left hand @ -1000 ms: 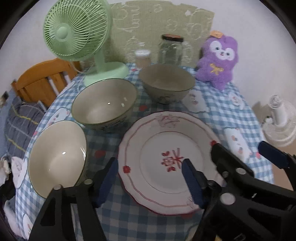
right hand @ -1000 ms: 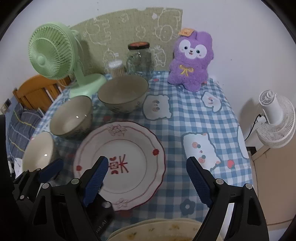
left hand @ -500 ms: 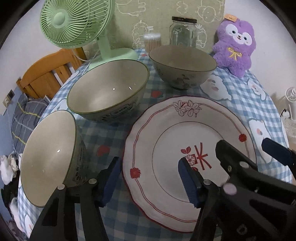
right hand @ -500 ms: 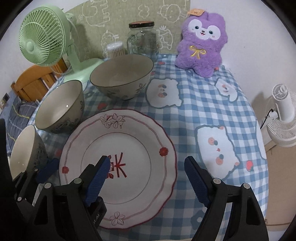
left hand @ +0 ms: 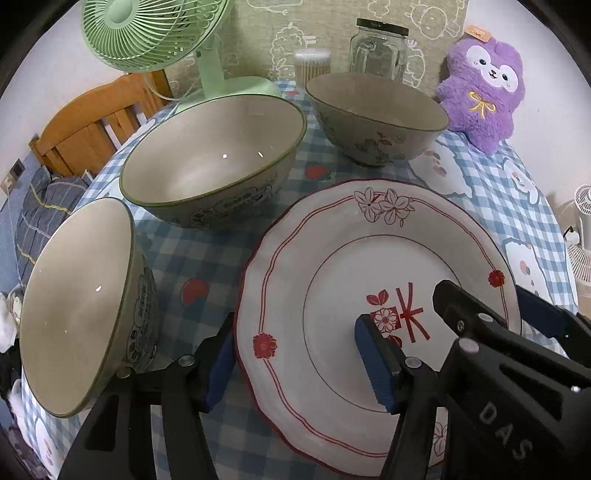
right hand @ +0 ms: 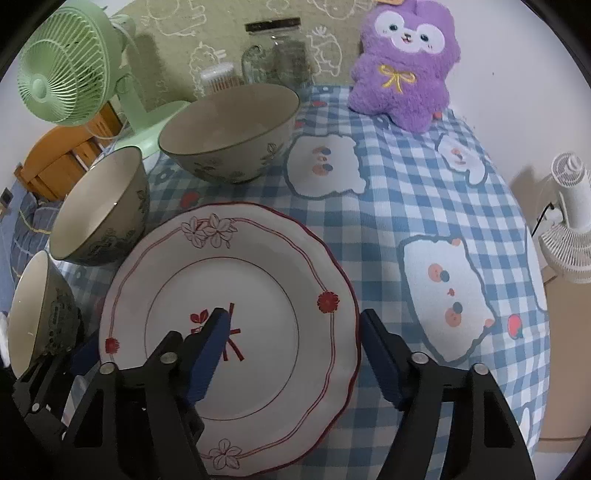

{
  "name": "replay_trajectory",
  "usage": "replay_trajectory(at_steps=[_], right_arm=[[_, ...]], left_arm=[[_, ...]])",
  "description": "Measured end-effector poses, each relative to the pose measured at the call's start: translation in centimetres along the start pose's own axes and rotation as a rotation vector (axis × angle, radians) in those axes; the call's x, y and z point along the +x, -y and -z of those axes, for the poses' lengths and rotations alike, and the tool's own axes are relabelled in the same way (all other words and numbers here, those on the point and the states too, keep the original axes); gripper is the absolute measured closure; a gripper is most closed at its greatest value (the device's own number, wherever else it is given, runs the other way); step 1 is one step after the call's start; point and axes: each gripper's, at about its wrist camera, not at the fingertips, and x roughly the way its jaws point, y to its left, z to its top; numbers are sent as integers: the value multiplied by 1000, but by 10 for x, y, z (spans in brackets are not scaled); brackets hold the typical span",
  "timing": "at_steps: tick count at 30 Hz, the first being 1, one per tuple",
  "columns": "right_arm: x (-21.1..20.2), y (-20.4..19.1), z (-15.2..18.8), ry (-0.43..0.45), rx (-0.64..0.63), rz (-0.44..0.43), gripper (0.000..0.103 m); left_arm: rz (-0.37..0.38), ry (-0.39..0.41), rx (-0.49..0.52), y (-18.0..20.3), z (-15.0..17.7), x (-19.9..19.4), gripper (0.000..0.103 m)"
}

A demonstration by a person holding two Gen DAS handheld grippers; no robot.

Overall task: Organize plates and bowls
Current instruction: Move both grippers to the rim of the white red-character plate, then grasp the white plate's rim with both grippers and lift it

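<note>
Counting three bowls [left hand: 207, 155]; one plate [left hand: 332, 258] (scalloped rim)

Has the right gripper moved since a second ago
Yes. The right gripper has come down and forward onto the red-trimmed plate, whose right rim now sits between its closing jaws; before, the rim lay short of them.

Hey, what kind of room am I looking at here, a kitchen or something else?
Probably a home dining corner, not clearly a kitchen: a table under a checked tablecloth with bowls and a plate, a wooden chair, a green desk fan and a purple plush toy.
</note>
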Motion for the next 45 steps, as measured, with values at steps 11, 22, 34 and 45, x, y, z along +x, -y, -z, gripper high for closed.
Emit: replay_trajectory(at_steps=[11,22,34,45], right_arm=[[10,9,-1,-31,25,29,53],[2,22,7,-35,86,90,65],[-6,49,18,-27,156,129,67],[-4,51,15,-32,164,127,64]], left_arm=[[-9,-1,10,0,-1,0,38],[-2,6,46,12,4,-6,40],[15,37,95,28,-5,-2,64],[55,4,138,25,-8,-1,64]])
